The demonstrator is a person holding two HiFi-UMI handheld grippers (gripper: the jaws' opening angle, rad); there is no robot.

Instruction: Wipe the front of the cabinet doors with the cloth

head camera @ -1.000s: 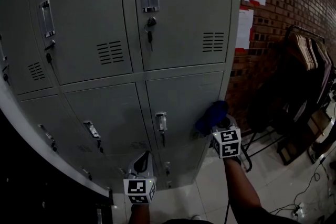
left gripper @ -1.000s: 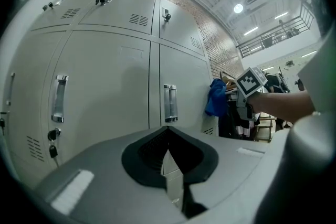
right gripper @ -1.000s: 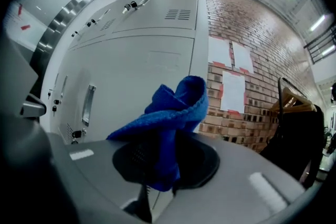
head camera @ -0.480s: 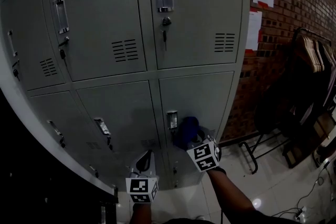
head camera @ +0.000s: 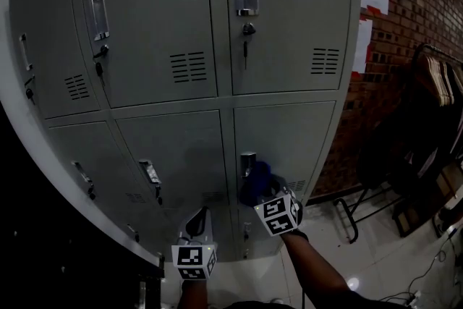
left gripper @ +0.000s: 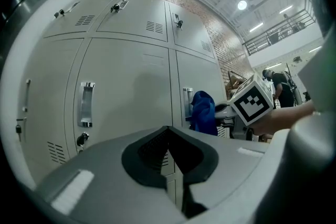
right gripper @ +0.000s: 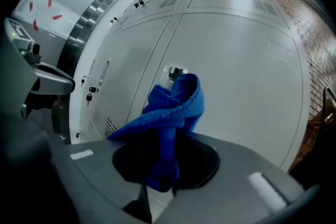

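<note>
Blue cloth (right gripper: 170,113) sits at the lower-right locker door (head camera: 293,137), just beside its handle (head camera: 247,164), clamped in my right hand-held gripper (head camera: 264,192). Left hand-held gripper (left gripper: 176,165) closed, empty. Judged mid-wipe; next, sweep across the panel with contact held.
</note>
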